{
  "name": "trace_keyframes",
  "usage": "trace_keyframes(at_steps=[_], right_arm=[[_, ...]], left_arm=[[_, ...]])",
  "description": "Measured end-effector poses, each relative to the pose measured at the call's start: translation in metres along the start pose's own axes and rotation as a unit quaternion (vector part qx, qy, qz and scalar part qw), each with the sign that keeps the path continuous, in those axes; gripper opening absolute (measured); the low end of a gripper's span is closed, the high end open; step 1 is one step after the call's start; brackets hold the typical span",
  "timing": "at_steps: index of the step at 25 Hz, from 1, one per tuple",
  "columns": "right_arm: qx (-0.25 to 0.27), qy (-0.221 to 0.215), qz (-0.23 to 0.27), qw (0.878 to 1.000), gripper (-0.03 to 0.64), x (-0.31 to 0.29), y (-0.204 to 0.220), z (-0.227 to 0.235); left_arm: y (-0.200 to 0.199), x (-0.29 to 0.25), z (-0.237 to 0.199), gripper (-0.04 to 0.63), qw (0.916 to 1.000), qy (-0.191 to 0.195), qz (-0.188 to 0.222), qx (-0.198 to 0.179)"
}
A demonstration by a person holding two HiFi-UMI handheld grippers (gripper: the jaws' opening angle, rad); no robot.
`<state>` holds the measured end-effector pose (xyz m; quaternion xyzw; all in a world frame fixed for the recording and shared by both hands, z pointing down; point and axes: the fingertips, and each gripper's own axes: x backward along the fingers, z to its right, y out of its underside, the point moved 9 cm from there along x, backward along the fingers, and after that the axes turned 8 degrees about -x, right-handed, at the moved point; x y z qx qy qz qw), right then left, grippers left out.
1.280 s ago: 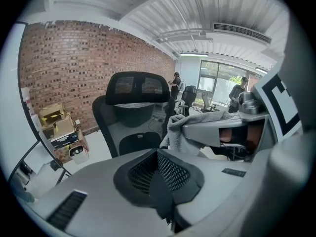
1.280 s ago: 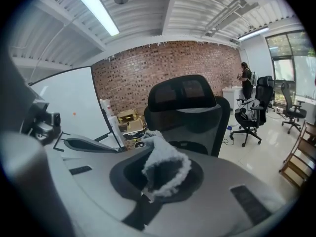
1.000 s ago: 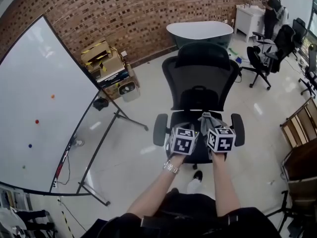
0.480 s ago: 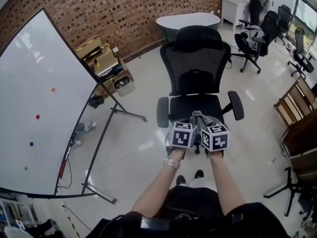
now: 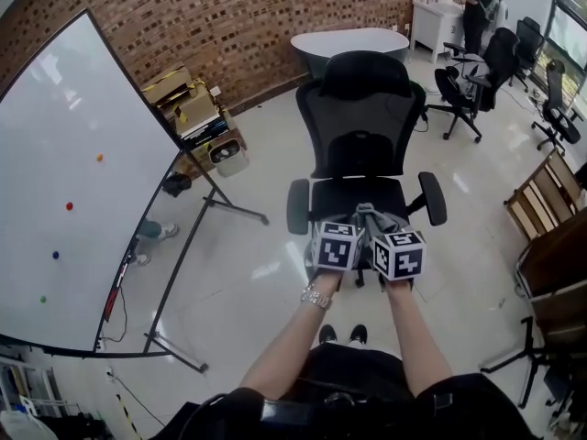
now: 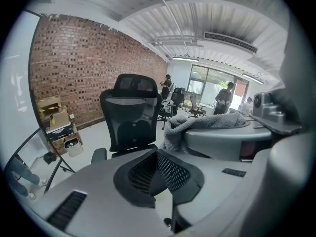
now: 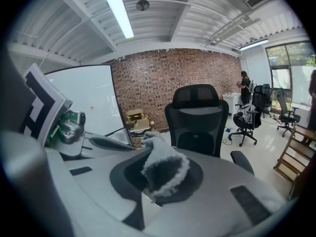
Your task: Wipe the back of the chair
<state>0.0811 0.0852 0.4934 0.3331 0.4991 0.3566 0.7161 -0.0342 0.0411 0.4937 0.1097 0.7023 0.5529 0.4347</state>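
Right gripper (image 7: 146, 193) is clamped on the grey cloth (image 7: 163, 174), left gripper (image 6: 157, 176) pinched shut on nothing, both aimed at the chair (image 5: 362, 117), probably ready to wipe.

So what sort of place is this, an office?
Probably an open office or studio: a black mesh office chair, a large white whiteboard on a metal stand, and more black swivel chairs along a red brick wall.
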Motion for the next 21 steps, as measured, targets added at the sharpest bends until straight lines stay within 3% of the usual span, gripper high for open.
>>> trace_keyframes(at_steps=[21], right_arm=[[0.001,-0.020,0.017,1.000,0.029,0.002,-0.020,0.020]], left_arm=[[-0.019,-0.007,0.010,-0.002,0.9996,-0.022,0.013,-0.006]])
